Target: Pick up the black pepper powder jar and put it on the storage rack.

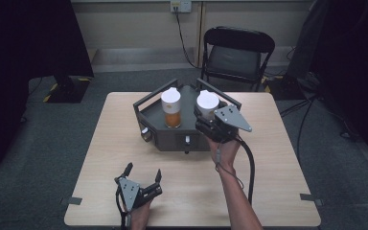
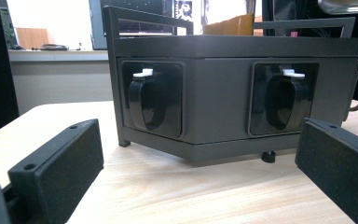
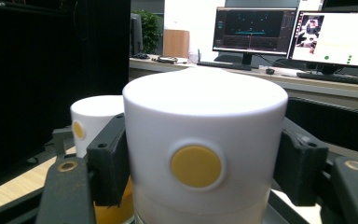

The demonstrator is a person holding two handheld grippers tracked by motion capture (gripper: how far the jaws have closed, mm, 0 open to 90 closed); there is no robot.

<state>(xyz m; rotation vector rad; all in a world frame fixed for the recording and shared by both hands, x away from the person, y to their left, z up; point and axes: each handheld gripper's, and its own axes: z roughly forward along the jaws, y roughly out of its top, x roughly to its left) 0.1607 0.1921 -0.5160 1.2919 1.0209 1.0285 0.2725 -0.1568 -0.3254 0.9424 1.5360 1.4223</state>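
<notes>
A dark grey tray [image 1: 172,140] with rails stands at the middle of the wooden table [image 1: 268,158]. Two white-capped containers are at it. The left container [image 1: 171,108] holds amber liquid and stands in the tray. My right gripper [image 1: 206,114] is shut on the right container [image 1: 207,100]; in the right gripper view both pads press the sides of its white cap [image 3: 205,135], which bears a yellow dot. The other container [image 3: 95,119] is behind it to the left. My left gripper [image 1: 143,171] rests open near the table's front edge, its jaws [image 2: 200,158] pointing at the tray's front wall [image 2: 223,93].
The tray's front wall has two recessed black latches [image 2: 149,98] [image 2: 284,95]. A black folding chair [image 1: 235,52] stands behind the table. Monitors [image 3: 256,30] sit on a desk farther back. Bare tabletop lies on both sides of the tray.
</notes>
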